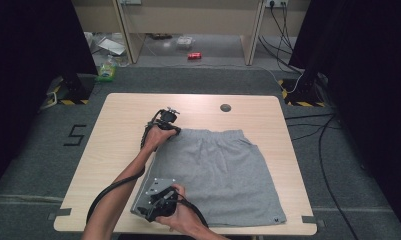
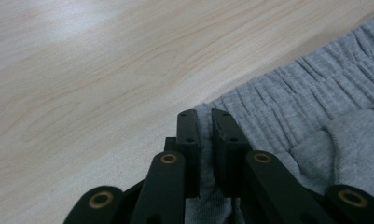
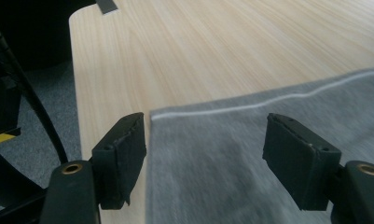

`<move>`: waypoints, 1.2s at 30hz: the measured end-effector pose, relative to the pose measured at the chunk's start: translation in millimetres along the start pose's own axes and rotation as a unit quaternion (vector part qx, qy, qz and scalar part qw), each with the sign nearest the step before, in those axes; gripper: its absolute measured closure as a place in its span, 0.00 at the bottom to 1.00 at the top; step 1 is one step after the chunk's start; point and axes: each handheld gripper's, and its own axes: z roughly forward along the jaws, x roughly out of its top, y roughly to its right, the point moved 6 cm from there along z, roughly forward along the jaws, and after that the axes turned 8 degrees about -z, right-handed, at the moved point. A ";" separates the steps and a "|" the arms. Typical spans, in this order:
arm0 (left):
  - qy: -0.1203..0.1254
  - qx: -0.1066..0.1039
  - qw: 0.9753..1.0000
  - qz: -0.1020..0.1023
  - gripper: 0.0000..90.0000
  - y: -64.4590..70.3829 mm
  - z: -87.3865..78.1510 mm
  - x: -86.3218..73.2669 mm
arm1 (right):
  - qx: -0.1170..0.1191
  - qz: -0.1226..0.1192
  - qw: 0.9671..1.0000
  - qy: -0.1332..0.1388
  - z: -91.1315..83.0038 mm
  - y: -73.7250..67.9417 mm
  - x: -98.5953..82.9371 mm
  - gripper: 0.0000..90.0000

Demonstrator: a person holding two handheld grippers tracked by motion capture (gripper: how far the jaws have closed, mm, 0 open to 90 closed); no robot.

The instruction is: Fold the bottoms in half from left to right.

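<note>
Grey shorts (image 1: 215, 172) are laid flat on the counter (image 1: 113, 145), waistband at the far side, hem at the near edge. Nearest, the right tool (image 1: 155, 202) is held wide open over the near left hem corner, its jaws astride the white-stitched hem (image 3: 250, 106) with nothing gripped. If it is closed from this height, only air or a single layer may be taken, and the corner may be dragged askew. Farther off, the left tool (image 1: 169, 120) is closed on the far left waistband corner (image 2: 205, 114), a thin fold being pinched between the jaws. So slight a bite may slip out when lifted, and uneven lifting may cause bunching.
</note>
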 end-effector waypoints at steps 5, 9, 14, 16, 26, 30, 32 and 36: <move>0.002 -0.006 1.000 -0.006 0.90 -1.3 0.0 -0.3 | 0.007 -0.014 1.000 -0.001 9.2 -6.3 5.5 0.34; 0.001 -0.009 1.000 -0.007 0.90 -1.7 0.0 -0.2 | 0.012 -0.011 1.000 -0.009 16.1 -9.8 4.2 0.35; -0.001 -0.006 1.000 -0.005 0.90 -1.3 0.1 0.1 | 0.017 -0.016 1.000 -0.016 24.7 -14.5 5.5 0.37; -0.001 -0.006 1.000 -0.005 0.90 -1.2 0.1 0.0 | 0.017 -0.023 0.999 -0.019 28.1 -16.1 6.6 0.38; 0.000 -0.011 1.000 -0.009 0.90 -2.1 0.1 -0.2 | 0.006 -0.031 0.999 -0.044 44.7 -21.5 6.3 0.54; 0.000 -0.011 1.000 -0.010 0.90 -2.2 0.1 -0.3 | -0.004 -0.038 0.998 -0.046 44.3 -20.0 6.3 0.66; 0.002 -0.010 1.000 -0.010 0.90 -2.1 0.1 -0.4 | -0.010 -0.039 0.998 -0.046 43.6 -17.6 5.5 0.73; 0.001 -0.006 1.000 -0.008 0.90 -1.3 0.2 -0.1 | -0.005 -0.037 0.998 -0.046 42.0 -17.4 4.5 0.85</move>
